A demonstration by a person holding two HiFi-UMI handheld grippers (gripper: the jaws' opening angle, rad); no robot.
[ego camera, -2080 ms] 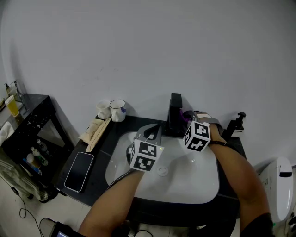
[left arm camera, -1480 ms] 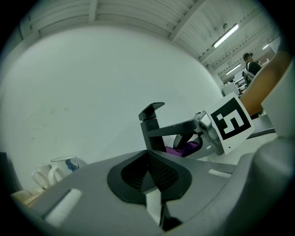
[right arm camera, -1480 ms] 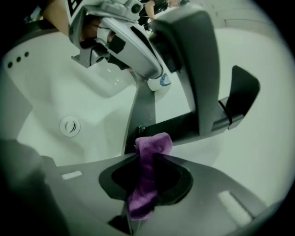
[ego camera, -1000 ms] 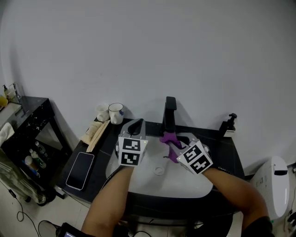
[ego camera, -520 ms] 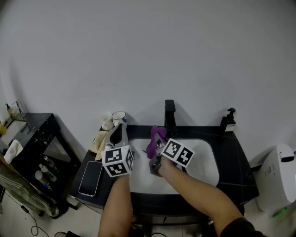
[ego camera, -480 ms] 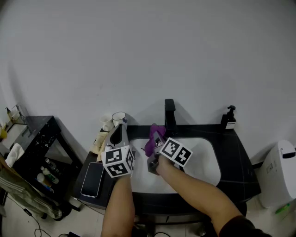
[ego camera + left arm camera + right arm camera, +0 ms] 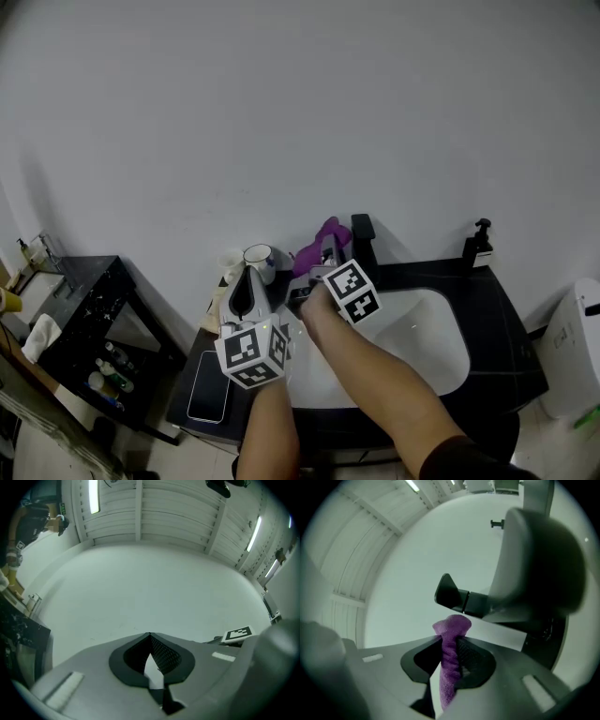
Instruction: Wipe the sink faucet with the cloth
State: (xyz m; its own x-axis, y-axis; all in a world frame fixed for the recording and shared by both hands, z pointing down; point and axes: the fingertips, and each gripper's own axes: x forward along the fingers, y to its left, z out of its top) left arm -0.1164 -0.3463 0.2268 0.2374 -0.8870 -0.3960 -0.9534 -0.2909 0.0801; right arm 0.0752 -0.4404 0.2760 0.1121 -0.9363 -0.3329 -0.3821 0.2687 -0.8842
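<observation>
The purple cloth (image 7: 324, 232) is bunched and clamped in my right gripper (image 7: 324, 247), which is held up just left of the black faucet (image 7: 361, 240), apart from it. In the right gripper view the cloth (image 7: 450, 663) runs up between the jaws and sticks out past the tips, with the faucet (image 7: 457, 596) beyond. My left gripper (image 7: 247, 277) points up over the counter's left part, shut with nothing in it; its gripper view (image 7: 150, 636) shows only bare wall past the tips.
A white basin (image 7: 427, 345) sits in a black counter. Two mugs (image 7: 257, 259) stand at the back left, a phone (image 7: 208, 386) lies at the left front, a soap dispenser (image 7: 480, 242) is at the back right. A black shelf (image 7: 89, 314) stands to the left.
The right gripper has carried the cloth from over the basin up and left to beside the faucet. The left gripper has drawn back toward the counter's left front.
</observation>
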